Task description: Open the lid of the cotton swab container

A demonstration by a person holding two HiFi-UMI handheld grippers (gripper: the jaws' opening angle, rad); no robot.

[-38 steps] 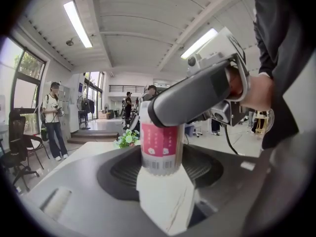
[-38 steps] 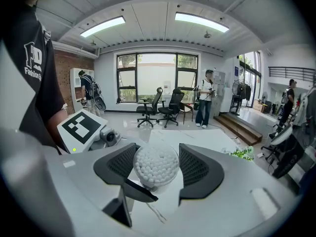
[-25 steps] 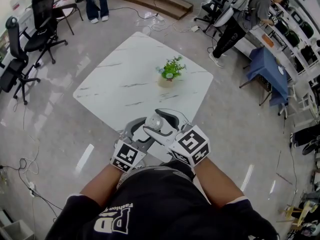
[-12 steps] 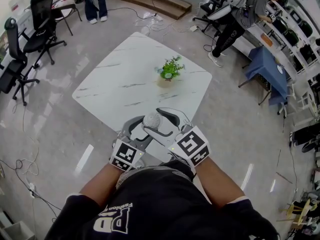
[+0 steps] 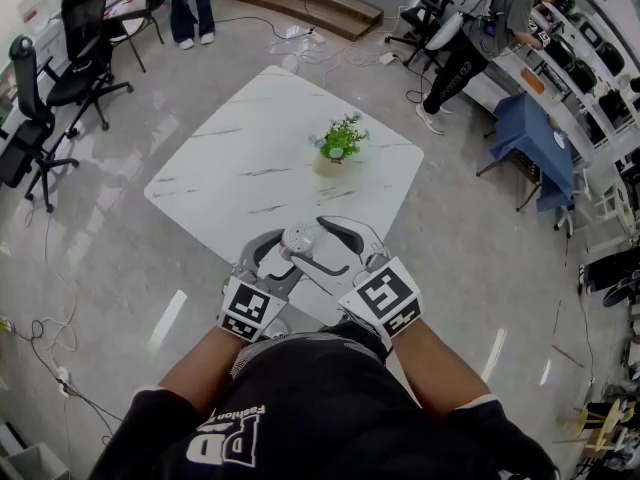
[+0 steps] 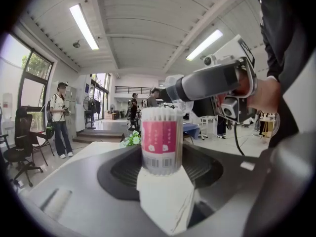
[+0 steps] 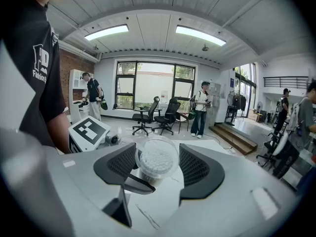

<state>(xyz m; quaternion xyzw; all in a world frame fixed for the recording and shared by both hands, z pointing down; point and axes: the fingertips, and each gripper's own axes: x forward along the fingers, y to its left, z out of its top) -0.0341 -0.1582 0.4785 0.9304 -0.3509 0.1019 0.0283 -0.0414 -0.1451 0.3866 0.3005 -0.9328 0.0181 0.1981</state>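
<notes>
Left gripper [image 6: 161, 168]: I hold cotton swab container [image 6: 160, 137] upright, near worktop [image 5: 250, 168] corner | right gripper [image 7: 159, 168]: narrow, around clear lid [image 7: 157, 154]

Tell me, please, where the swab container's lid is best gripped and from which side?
Grip the clear lid by its round rim, from above, one pad on each side. The container stands upright, its body clamped in the left hand-held gripper, so only the top is free; the right hand-held gripper is placed so.

Head view: cotton swab container [image 5: 300, 236] body was hidden among jaws | label [image 6: 159, 137] print was too small to read | lid [image 6: 173, 85] was partly hidden, outline unclear
</notes>
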